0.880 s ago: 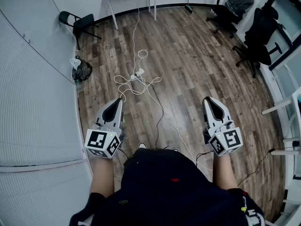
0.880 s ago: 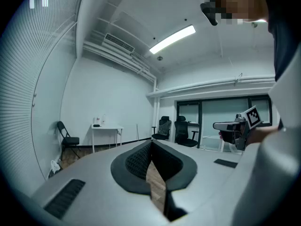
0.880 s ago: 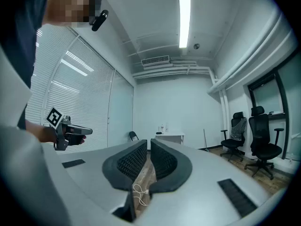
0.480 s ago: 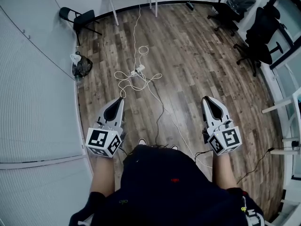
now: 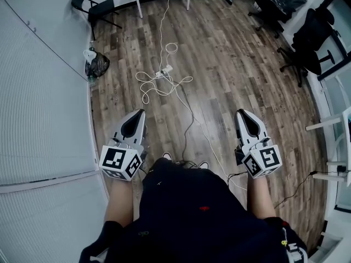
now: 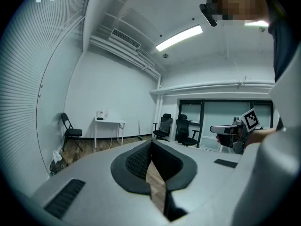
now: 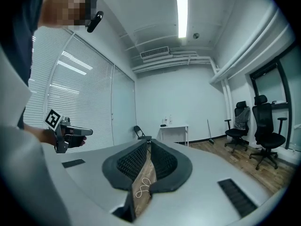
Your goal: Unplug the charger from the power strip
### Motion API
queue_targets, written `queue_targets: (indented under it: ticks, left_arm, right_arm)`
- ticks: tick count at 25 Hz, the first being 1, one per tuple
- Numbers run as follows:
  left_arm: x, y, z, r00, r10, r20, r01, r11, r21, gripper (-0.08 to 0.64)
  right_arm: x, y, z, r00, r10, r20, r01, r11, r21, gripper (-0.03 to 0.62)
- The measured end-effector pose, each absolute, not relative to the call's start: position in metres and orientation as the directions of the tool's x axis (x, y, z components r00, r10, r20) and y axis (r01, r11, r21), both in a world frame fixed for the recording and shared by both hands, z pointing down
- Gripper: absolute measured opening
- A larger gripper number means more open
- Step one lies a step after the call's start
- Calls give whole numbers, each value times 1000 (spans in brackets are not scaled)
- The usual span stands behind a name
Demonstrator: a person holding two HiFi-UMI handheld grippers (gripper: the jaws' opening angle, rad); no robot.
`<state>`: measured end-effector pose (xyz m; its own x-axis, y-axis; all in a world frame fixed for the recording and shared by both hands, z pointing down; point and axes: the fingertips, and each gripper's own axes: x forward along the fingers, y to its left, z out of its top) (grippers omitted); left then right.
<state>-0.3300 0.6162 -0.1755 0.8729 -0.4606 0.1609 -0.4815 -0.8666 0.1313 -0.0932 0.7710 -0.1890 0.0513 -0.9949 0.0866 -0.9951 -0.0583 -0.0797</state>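
**Charger removal: approach stage, no contact made**

Locate the charger (image 5: 166,68) and the power strip (image 5: 160,73) as one small white cluster on the wood floor (image 5: 236,64), well ahead of both grippers. Expect loops of white cable (image 5: 156,89) around it and a dark cable (image 5: 189,119) running back toward the feet. Cannot separate charger body from strip at this size. Judge as not yet unplugged, since no gap shows between the two.

Gripper condition:
- Read the left gripper (image 5: 140,113) as closed, pads meeting at the tips, nothing between them.
- Read the right gripper (image 5: 240,113) as closed and empty too. Disregard the loop of white cable seen past its pads in the right gripper view, as it lies far off on the floor, ungripped.
- Note both held out in front of the body, well apart from each other and from the strip.

Progress:
- Count no step as done.
- Remaining, by judgement: close in on the strip, open the jaws, steady the strip with one gripper, grip the charger body with the other, and pull straight out of the socket.

Markings:
- Find no brand, label or legible writing on charger, strip or cables.
- Record only black-and-white square patterns on the left cube (image 5: 119,163) and the right cube (image 5: 262,160), with no letters.
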Motion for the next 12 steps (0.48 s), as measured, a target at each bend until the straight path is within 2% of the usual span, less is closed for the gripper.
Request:
queue_targets:
  ticks: [12]
  left_arm:
    - [-364,537,-166,910,-379,169,-400,-909,116,20]
  right_arm:
    - [-145,714,-186,124,-986,114,-990,-131,-52,41]
